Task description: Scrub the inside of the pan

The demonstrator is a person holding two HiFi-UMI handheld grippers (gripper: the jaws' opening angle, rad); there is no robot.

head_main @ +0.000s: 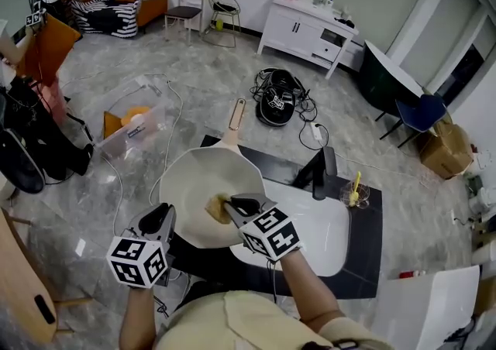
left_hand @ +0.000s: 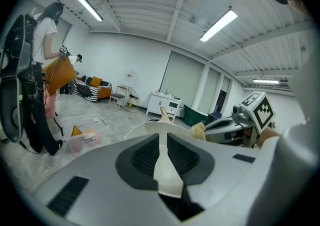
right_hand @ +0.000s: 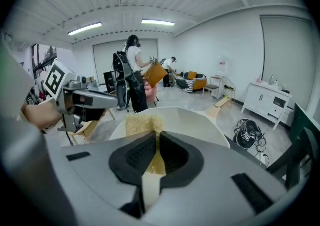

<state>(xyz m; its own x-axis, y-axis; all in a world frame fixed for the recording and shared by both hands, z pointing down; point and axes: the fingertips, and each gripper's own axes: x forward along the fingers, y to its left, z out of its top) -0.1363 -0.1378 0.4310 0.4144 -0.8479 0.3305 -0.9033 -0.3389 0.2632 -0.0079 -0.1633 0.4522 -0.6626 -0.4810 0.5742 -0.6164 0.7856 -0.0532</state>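
Observation:
A cream pan [head_main: 198,186] with a wooden handle [head_main: 236,114] is held tilted above the counter, handle pointing away. My left gripper [head_main: 166,218] is shut on the pan's near left rim; in the left gripper view the cream rim [left_hand: 166,170] sits pinched between the black pads. My right gripper [head_main: 234,204] is shut on a yellowish sponge [head_main: 217,208], which rests against the pan's inner surface near its right side. In the right gripper view the sponge [right_hand: 141,124] sticks out past the jaws over the pan [right_hand: 195,120], with the left gripper [right_hand: 85,99] beyond.
Below the pan are a white sink basin [head_main: 329,224] set in a black counter [head_main: 372,263], a black faucet [head_main: 322,170] and a glass holding a yellow brush [head_main: 355,192]. On the floor lie a clear plastic box [head_main: 132,128], a black bag [head_main: 277,101] and cables.

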